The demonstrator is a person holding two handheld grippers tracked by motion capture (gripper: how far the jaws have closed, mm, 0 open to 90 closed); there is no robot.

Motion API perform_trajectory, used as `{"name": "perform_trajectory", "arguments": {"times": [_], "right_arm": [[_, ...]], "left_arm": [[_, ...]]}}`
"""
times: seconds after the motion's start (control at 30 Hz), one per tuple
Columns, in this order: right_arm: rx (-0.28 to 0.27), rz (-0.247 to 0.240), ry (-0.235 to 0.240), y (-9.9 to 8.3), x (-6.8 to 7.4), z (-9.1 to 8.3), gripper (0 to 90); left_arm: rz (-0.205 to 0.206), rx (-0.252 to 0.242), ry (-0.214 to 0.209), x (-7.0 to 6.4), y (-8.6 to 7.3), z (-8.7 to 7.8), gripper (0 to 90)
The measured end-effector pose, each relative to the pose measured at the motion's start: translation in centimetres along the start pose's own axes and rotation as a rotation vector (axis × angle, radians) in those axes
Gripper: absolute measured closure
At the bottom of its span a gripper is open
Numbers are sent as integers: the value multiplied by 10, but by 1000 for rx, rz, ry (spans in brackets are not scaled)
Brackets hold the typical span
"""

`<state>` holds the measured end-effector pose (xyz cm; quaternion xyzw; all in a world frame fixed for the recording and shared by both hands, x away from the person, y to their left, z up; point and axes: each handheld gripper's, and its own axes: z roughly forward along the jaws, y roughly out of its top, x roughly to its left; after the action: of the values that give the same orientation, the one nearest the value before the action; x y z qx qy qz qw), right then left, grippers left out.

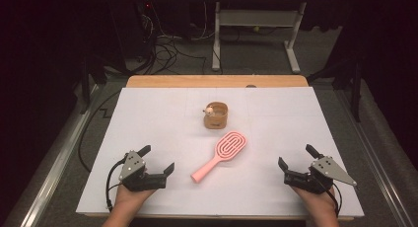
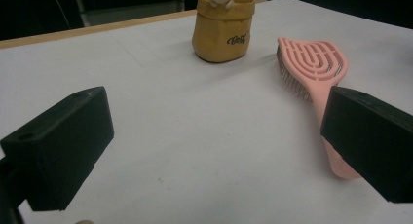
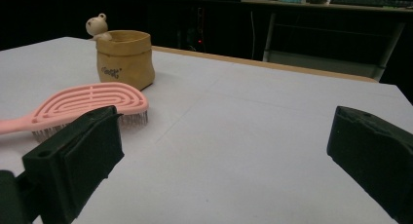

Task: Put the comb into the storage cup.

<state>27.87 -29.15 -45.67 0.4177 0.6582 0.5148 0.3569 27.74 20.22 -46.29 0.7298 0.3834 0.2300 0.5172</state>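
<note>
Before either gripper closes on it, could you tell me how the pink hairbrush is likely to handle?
The pink hairbrush looks like slotted moulded plastic, so probably stiff and light. It lies bristles down, so it likely won't roll. Its narrow handle may pivot if pushed.

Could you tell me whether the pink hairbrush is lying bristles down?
Yes: the pink hairbrush lies flat, bristles against the white table.

We see the left gripper (image 2: 214, 151) w/ jaws wide apart, nothing btwn. Pink hairbrush (image 2: 314, 63) lies bristles down by the right jaw; tan pouch (image 2: 223, 27) stands upright just beyond.
</note>
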Motion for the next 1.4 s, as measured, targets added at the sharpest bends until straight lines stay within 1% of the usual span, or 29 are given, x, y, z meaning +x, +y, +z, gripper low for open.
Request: {"name": "perform_trajectory", "arguments": {"times": [0.1, 0.27, 0.33, 0.57, 0.63, 0.7, 0.8, 0.87, 1.23, 1.3, 1.4], "right_arm": [[13, 9, -10, -2, -3, -1, 4], [-9, 10, -19, 0, -1, -7, 4], [-9, -7, -19, 1, 2, -7, 4], [2, -20, -16, 1, 6, -5, 4], [15, -22, -14, 0, 5, -5, 4], [17, -11, -8, -2, 4, -5, 4], [15, -14, -13, -2, 5, -5, 4], [10, -25, -13, -2, 6, -5, 4], [7, -37, -7, -1, 8, -5, 4], [6, -42, -7, 0, 9, -5, 4], [7, -46, -7, 0, 9, -3, 4]], "left_arm": [[-15, 4, -8, 1, 0, 1, 0], [-14, -4, -1, 1, 1, 0, 0], [-20, -8, -2, 2, 1, -2, 0], [-42, -11, 6, 5, 1, -3, 0], [-38, -5, 2, 4, 2, -2, 0], [-21, 1, 0, 1, 2, -1, 0], [-8, 6, -9, -3, 3, 2, 0], [-3, 10, -16, -6, 4, 3, 0], [-6, 18, -45, -14, 5, 6, 0], [-3, 6, -50, -15, 4, 6, 0], [-11, -4, -60, -15, 4, 5, 0]]}}
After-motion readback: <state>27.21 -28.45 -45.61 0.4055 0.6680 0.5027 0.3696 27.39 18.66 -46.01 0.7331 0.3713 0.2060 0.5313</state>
